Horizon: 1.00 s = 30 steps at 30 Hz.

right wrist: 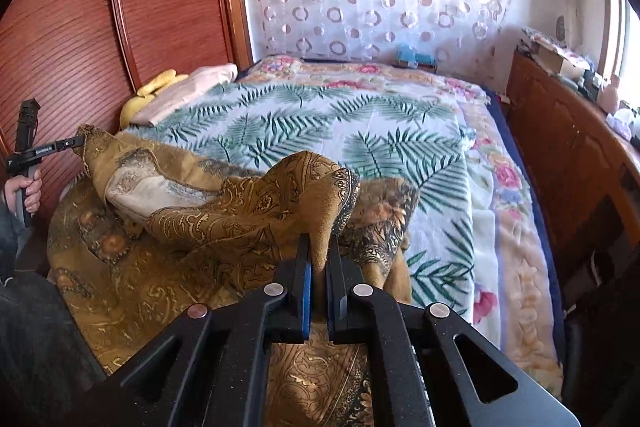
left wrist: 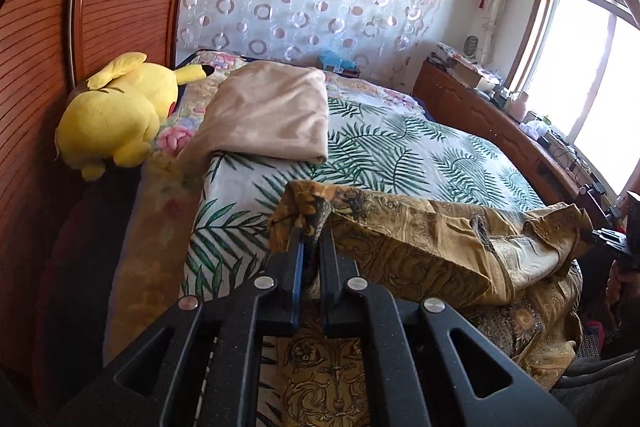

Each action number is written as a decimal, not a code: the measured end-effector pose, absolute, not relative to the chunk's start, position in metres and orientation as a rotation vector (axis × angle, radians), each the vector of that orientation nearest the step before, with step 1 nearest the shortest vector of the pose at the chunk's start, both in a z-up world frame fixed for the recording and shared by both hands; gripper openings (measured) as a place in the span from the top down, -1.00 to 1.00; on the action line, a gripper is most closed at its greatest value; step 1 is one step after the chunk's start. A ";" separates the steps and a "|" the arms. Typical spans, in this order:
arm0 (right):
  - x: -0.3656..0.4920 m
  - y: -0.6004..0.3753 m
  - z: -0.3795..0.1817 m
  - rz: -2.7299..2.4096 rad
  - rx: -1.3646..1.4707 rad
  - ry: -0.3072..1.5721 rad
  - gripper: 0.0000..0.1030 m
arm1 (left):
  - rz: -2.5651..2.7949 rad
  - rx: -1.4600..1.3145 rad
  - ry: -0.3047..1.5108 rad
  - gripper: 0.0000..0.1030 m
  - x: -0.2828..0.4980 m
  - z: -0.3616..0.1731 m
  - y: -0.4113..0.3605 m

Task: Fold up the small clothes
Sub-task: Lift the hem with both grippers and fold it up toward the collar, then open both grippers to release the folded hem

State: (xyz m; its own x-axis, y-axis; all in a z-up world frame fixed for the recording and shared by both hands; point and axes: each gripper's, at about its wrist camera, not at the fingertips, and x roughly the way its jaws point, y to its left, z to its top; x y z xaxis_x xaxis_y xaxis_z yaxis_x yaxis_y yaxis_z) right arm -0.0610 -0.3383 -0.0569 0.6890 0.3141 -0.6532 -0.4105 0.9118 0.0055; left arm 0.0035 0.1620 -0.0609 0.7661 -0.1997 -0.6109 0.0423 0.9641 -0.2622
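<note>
A gold-brown patterned garment (left wrist: pixel 432 247) lies stretched across the near end of the bed, lifted at two corners. My left gripper (left wrist: pixel 310 231) is shut on one bunched corner of it, the cloth pinched between the pads. In the right wrist view the same garment (right wrist: pixel 192 227) drapes from the left, and my right gripper (right wrist: pixel 320 251) is shut on another raised corner. The left gripper (right wrist: pixel 78 141) also shows at the far left there, held by a hand, with cloth at its tip. The right gripper (left wrist: pixel 596 233) shows at the right edge of the left wrist view, pinching cloth.
The bed carries a leaf-print blanket (left wrist: pixel 400 147) (right wrist: pixel 360 131). A folded beige cloth (left wrist: pixel 268 115) and a yellow plush toy (left wrist: pixel 116 115) lie at its far left. A wooden cabinet (right wrist: pixel 568 155) with clutter runs along the right under a window (left wrist: pixel 592 67). A wooden wardrobe (right wrist: pixel 80 27) stands left.
</note>
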 end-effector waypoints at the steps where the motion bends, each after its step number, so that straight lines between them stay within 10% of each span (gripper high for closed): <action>1: -0.058 -0.339 -0.059 0.404 -0.144 0.712 0.93 | -0.132 -0.242 0.684 0.82 0.003 -0.061 0.164; 12: -0.052 -0.346 -0.058 0.391 -0.107 0.723 0.72 | -0.141 -0.221 0.604 -0.51 0.010 -0.035 0.174; 18: -0.062 -0.353 -0.041 0.367 -0.087 0.657 0.20 | -0.138 -0.167 0.596 -0.54 0.029 -0.023 0.166; 30: -0.016 -0.352 -0.051 0.327 -0.082 0.679 0.16 | -0.138 -0.094 0.738 -0.54 0.092 -0.046 0.159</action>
